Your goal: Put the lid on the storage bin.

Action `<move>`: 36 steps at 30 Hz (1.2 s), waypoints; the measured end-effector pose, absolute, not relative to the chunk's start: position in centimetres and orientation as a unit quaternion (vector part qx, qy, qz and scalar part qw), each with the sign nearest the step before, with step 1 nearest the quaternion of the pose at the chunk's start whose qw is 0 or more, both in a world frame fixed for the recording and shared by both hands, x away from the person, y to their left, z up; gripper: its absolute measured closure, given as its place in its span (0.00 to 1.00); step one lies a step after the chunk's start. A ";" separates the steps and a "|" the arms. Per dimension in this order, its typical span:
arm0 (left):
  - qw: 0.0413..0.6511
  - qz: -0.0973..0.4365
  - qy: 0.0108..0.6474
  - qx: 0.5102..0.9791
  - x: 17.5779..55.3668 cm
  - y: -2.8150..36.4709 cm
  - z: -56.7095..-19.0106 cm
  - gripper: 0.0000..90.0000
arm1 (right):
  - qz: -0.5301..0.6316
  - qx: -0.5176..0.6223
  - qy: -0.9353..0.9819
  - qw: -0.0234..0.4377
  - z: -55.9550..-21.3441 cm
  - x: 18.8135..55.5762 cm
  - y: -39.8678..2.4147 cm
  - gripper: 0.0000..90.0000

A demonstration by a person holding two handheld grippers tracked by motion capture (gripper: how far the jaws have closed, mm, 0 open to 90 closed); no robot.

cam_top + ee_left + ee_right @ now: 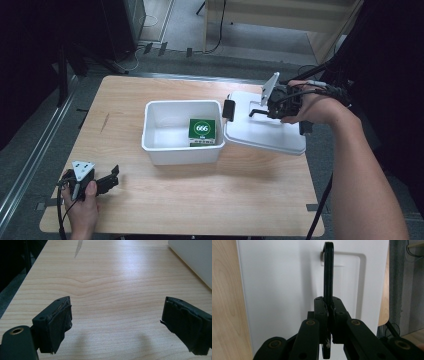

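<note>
Wooden desk [165, 200]: right gripper [260, 113], jaws clamped on the lid [270, 132] handle [328, 270], should carry it level over the bin [150, 137]; left gripper [112, 176] idles open.

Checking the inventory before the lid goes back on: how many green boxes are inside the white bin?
1. A single green box printed "666" stands against the right wall of the white bin. The near wall hides a strip of the bin's floor, so something low there could be missed.

The white rectangular plastic lid [265, 132] sits tilted right of the open white tub [165, 150]. Its black handle [328, 272] stands upright, pinched.
</note>
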State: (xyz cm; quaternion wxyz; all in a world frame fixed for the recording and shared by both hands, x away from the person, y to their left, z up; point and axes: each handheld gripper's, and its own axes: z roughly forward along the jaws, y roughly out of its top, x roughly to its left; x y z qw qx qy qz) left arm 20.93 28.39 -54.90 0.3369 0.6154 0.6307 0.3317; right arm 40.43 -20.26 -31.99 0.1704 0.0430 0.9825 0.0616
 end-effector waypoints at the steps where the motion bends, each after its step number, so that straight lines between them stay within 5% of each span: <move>1: 0.337 0.331 0.631 0.615 20.9 28.4 -54.9 0.11 | 0.064 0.041 0.983 0.170 -31.8 40.4 -19.9 0.95; 36: 0.342 0.322 0.635 0.613 21.1 28.6 -54.8 0.11 | 0.075 -0.032 0.988 0.129 -32.2 40.5 -7.3 0.95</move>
